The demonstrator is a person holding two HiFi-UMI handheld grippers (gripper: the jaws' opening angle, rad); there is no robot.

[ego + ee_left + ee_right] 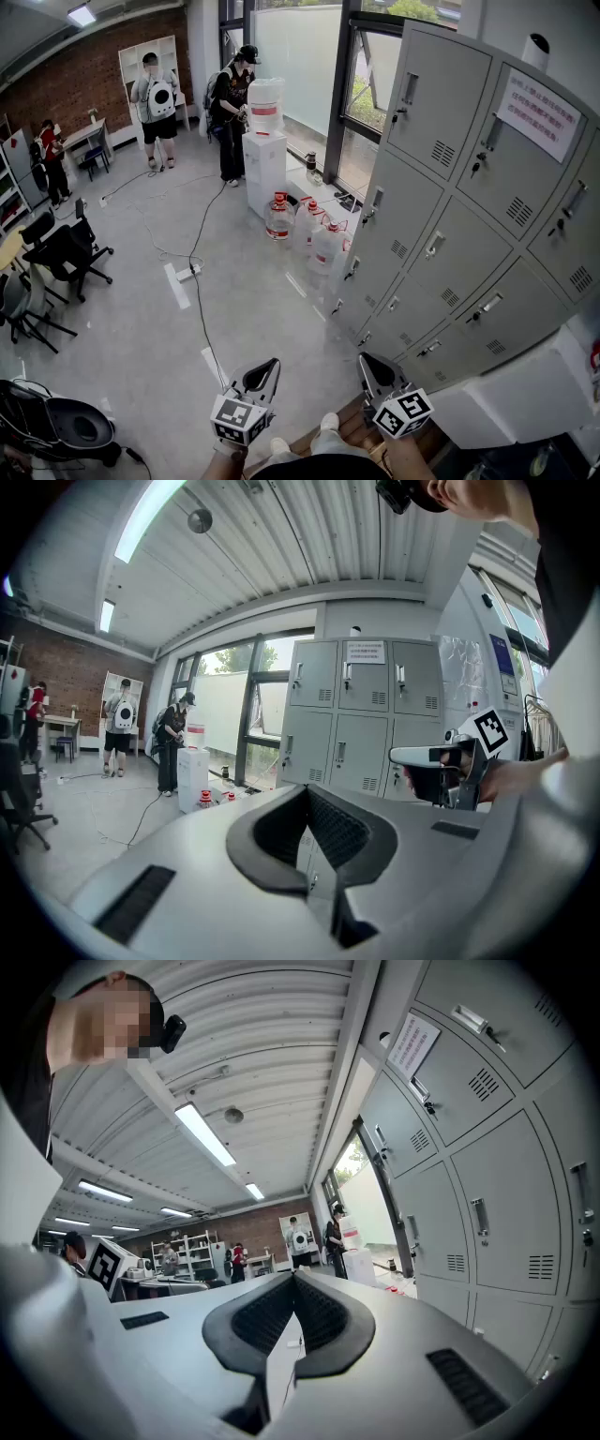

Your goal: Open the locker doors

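A bank of grey lockers (441, 234) fills the right side, every door closed, with upright handles (410, 89) and keys hanging in the locks. It also shows in the left gripper view (361, 714) and close on the right in the right gripper view (487, 1147). My left gripper (270, 366) and right gripper (367, 361) are low in the head view, short of the lockers, touching nothing. Both are shut and empty: the left gripper's (307, 791) tips meet, and so do the right gripper's (293, 1276). The right gripper (431, 757) also appears beside the left one.
A water dispenser (264, 155) and several water bottles (305, 230) stand left of the lockers by the window. Cables (197, 281) run across the floor. Office chairs (61, 248) stand at the left. People (232, 103) stand at the back. A white object (506, 394) lies at the lockers' foot.
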